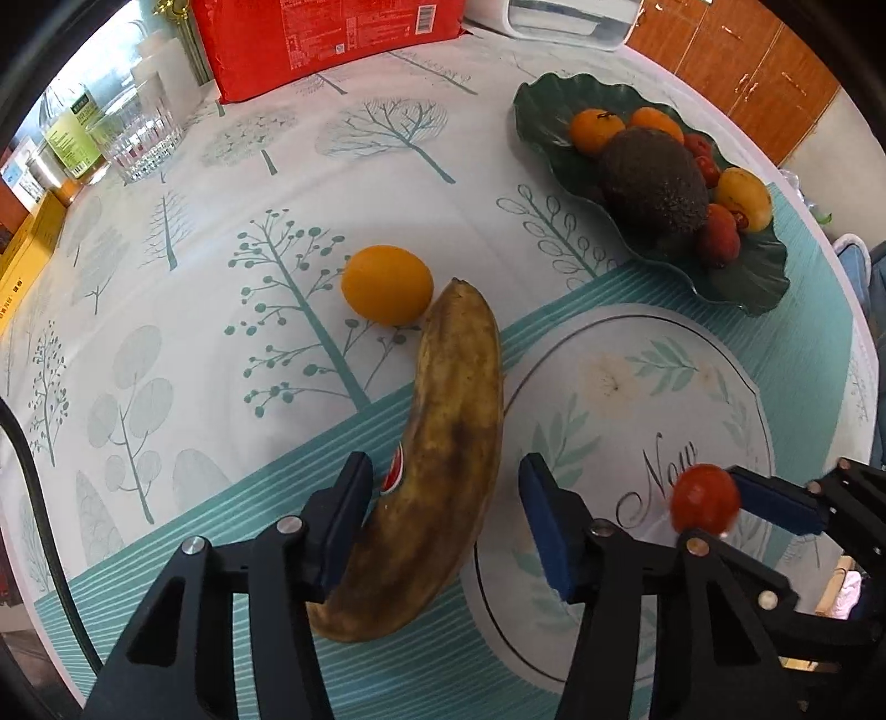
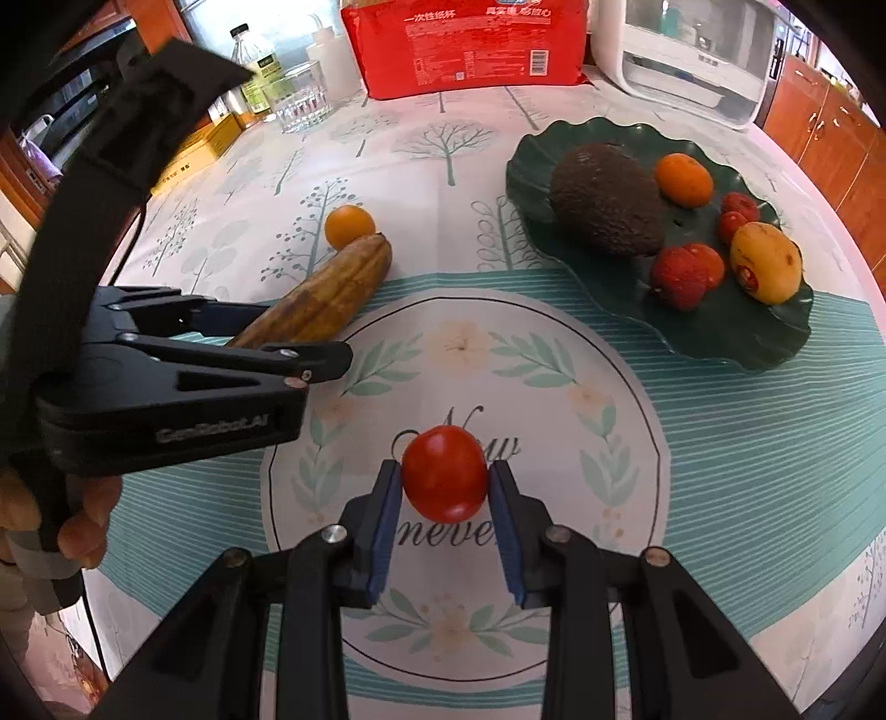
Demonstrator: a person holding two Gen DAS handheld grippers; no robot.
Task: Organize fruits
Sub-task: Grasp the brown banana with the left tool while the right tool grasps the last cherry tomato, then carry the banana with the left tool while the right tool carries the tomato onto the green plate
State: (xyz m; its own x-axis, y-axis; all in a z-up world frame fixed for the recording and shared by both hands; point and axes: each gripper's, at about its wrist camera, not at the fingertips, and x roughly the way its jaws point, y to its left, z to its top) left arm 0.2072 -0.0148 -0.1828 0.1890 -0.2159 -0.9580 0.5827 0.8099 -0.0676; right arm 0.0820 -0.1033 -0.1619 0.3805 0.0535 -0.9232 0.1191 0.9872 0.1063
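A brown-spotted banana [image 1: 443, 443] [image 2: 326, 288] lies on the tablecloth, its far tip against a small orange [image 1: 386, 285] [image 2: 349, 226]. My left gripper [image 1: 443, 498] [image 2: 299, 332] points down over the banana's near half. Its jaws straddle the fruit: the left pad [image 1: 343, 520] is at the peel, the right pad [image 1: 545, 520] stands a little off it. My right gripper [image 2: 446, 482] [image 1: 714, 504] is shut on a red cherry tomato [image 2: 446, 473] [image 1: 706, 498], held above the tablecloth's round print. A dark green leaf-shaped plate [image 1: 764, 288] [image 2: 747, 343] holds an avocado [image 1: 653, 183] [image 2: 606, 199], oranges and small red and yellow fruits.
At the table's back stand a red pack [image 1: 326, 39] [image 2: 465, 44], a drinking glass [image 1: 138, 133] [image 2: 299, 99], a bottle [image 2: 255, 72] and a yellow box [image 1: 27, 249]. A white appliance [image 2: 692, 55] sits back right. A person's hand [image 2: 83, 531] holds the left gripper.
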